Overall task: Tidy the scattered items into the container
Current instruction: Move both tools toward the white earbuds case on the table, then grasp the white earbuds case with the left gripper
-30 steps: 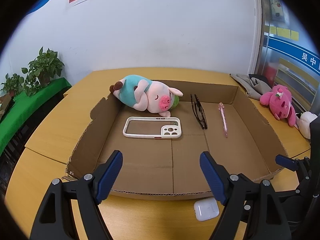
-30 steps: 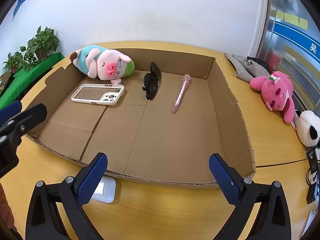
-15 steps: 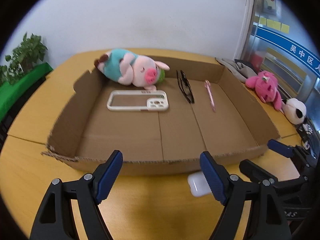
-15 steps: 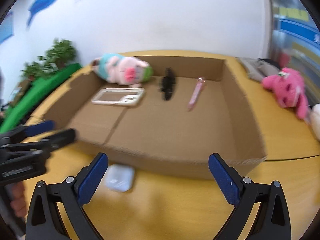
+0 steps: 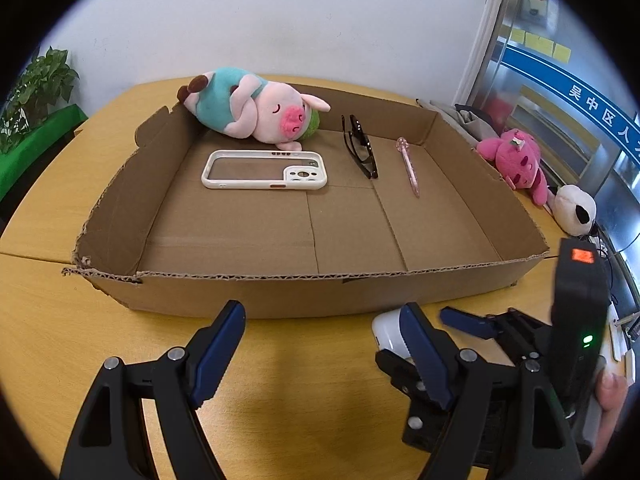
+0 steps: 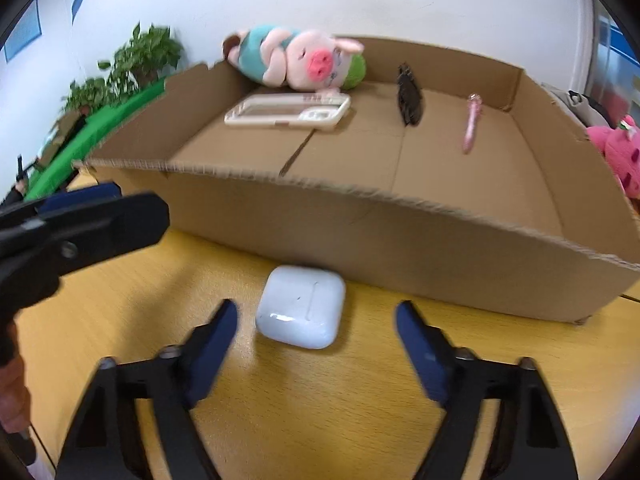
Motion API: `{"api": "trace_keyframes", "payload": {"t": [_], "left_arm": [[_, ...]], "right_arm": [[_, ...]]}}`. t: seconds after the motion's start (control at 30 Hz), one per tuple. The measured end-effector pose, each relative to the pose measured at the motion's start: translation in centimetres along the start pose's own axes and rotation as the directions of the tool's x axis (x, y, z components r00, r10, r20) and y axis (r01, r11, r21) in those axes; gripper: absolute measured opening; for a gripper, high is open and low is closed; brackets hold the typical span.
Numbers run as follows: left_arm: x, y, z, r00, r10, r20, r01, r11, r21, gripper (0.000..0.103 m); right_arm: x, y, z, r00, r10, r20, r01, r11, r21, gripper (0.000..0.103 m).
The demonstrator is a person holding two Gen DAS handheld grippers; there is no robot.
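Observation:
A white earbud case [image 6: 301, 306] lies on the wooden table just in front of the cardboard box's near wall [image 6: 360, 232]. My right gripper [image 6: 316, 336] is open, low over the table, its fingers on either side of the case without touching it. My left gripper [image 5: 320, 344] is open and empty, left of the case [image 5: 387, 327], which is partly hidden behind its right finger. In the box [image 5: 280, 292] lie a plush pig [image 5: 256, 108], a white phone case [image 5: 264, 170], black glasses [image 5: 360, 146] and a pink pen [image 5: 409, 164].
A pink plush toy [image 5: 518, 162] and a white panda plush [image 5: 576, 210] lie on the table right of the box, with grey cloth [image 5: 460, 114] behind. Potted plants [image 6: 132, 64] on a green surface stand at the left.
Both grippers have pulled back and dropped lower in front of the box. My right gripper has swung left and come down around the earbud case.

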State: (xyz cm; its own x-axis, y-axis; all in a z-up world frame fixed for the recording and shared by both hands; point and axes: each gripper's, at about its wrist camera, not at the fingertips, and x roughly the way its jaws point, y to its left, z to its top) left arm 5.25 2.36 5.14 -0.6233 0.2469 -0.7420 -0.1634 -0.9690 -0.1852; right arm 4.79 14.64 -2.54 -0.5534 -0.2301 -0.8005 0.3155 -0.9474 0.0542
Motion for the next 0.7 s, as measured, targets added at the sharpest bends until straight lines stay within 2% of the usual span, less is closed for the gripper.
{"api": "trace_keyframes", "payload": {"t": [0.03,0.07,0.17,0.27,0.37,0.43,0.5,0.53,0.6,0.63,0.7], "left_arm": [[0.1,0.1,-0.1,1.0,-0.007,-0.005,0.007,1.0,-0.006,0.079],[0.2,0.3,-0.2,1.0,-0.015,-0.011,0.014,1.0,-0.012,0.079],[1.0,0.7,-0.3,0.998,-0.045,-0.046,0.043,0.998,-0.038,0.079],[1.9,0.8,-0.6,0.984,-0.155,-0.09,0.148,0.986,-0.079,0.079],[2.7,0.9,-0.9,0.948,-0.297,-0.116,0.28,0.949,-0.145,0.079],[3.3,1.1,-1.0,0.912,-0.39,-0.126,0.363,0.911,-0.195,0.079],[4.0,0.8,-1.1,0.882,-0.447,-0.151,0.411,0.885,-0.217,0.078],[4.3,0.6,-1.2,0.873,-0.458,-0.166,0.42,0.88,-0.22,0.077],[4.7,0.1,-1.5,0.847,-0.496,-0.19,0.451,0.861,-0.236,0.061],[4.8,0.0,-1.6,0.838,-0.51,-0.194,0.463,0.853,-0.241,0.056],[4.9,-0.1,-1.6,0.843,-0.501,-0.198,0.455,0.858,-0.237,0.043]], "right_arm": [[0.1,0.3,-0.1,1.0,-0.018,0.002,0.019,0.999,-0.027,0.061],[0.1,0.5,-0.2,1.0,-0.031,0.001,0.031,0.999,-0.042,0.052],[0.0,0.3,-0.3,1.0,-0.025,-0.002,0.025,0.999,-0.036,0.05],[-0.4,-0.2,-0.6,1.0,0.003,0.006,-0.003,1.0,-0.019,0.05],[-1.0,-0.2,-0.9,0.998,0.055,0.027,-0.055,0.998,-0.008,0.05],[-1.6,0.2,-0.9,0.996,0.079,0.043,-0.078,0.997,-0.023,0.05],[-2.2,0.4,-0.9,0.994,0.098,0.057,-0.096,0.995,-0.028,0.05],[-2.5,0.5,-0.9,0.992,0.105,0.066,-0.103,0.994,-0.028,0.05],[-3.2,0.5,-0.7,0.985,0.144,0.092,-0.142,0.99,-0.025,0.05],[-3.4,0.7,-0.7,0.982,0.156,0.102,-0.154,0.988,-0.03,0.05],[-3.6,1.2,-0.6,0.981,0.164,0.105,-0.158,0.986,-0.056,0.05]]}}
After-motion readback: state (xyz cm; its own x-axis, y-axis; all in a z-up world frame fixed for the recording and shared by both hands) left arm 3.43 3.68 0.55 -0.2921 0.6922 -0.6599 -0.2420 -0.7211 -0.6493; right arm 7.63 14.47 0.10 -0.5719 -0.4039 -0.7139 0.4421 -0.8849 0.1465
